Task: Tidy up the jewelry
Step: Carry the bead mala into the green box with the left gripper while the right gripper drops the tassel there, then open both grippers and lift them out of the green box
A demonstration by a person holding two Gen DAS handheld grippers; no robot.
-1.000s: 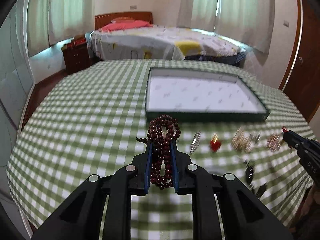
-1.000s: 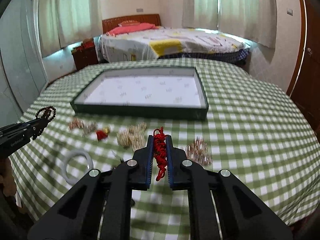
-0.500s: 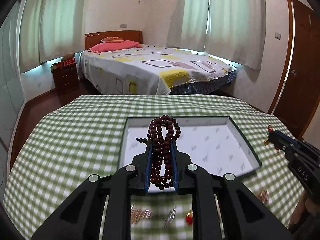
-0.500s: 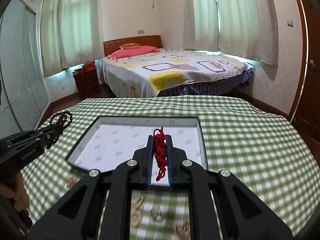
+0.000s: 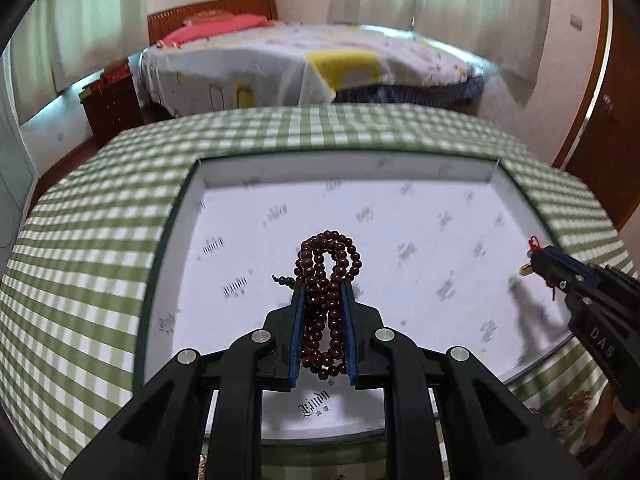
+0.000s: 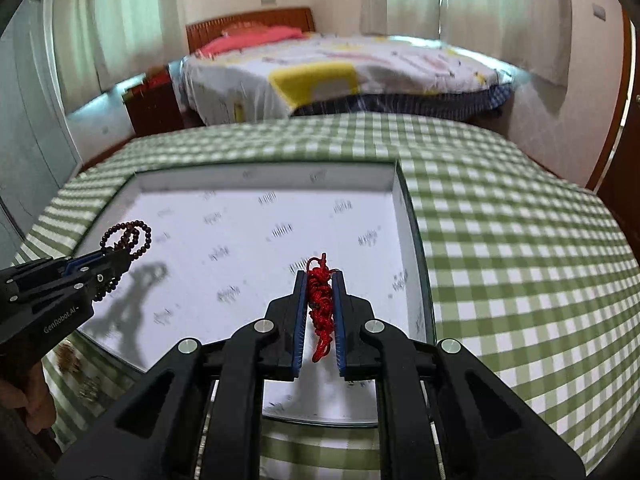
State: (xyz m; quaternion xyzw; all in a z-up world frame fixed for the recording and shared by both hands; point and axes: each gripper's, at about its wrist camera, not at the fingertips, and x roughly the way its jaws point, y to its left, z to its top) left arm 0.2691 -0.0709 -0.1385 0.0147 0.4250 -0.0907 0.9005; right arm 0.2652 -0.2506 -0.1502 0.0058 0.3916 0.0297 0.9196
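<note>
My left gripper [image 5: 323, 286] is shut on a dark red bead bracelet [image 5: 325, 276], whose loops stick out past the fingertips, above the white floor of a shallow dark-rimmed tray [image 5: 168, 216]. My right gripper [image 6: 320, 276] is shut on a red knotted cord [image 6: 320, 304] and hangs over the right half of the same tray [image 6: 412, 216]. Each gripper shows in the other's view: the right gripper [image 5: 538, 256] with its cord and a small gold charm at the tray's right edge, the left gripper [image 6: 120, 256] with the beads over the tray's left part.
The tray lies on a table under a green-and-white checked cloth [image 5: 80, 280]. Loose gold-coloured jewelry [image 5: 576, 400] lies on the cloth near the tray's front right corner. Beyond the table stand a bed [image 5: 304, 64], a wooden nightstand [image 5: 112, 104] and a door [image 5: 612, 128].
Both grippers have moved forward from the loose jewelry in front of the tray to above the tray's white floor, and have tipped down a little. Both grips are unchanged.
</note>
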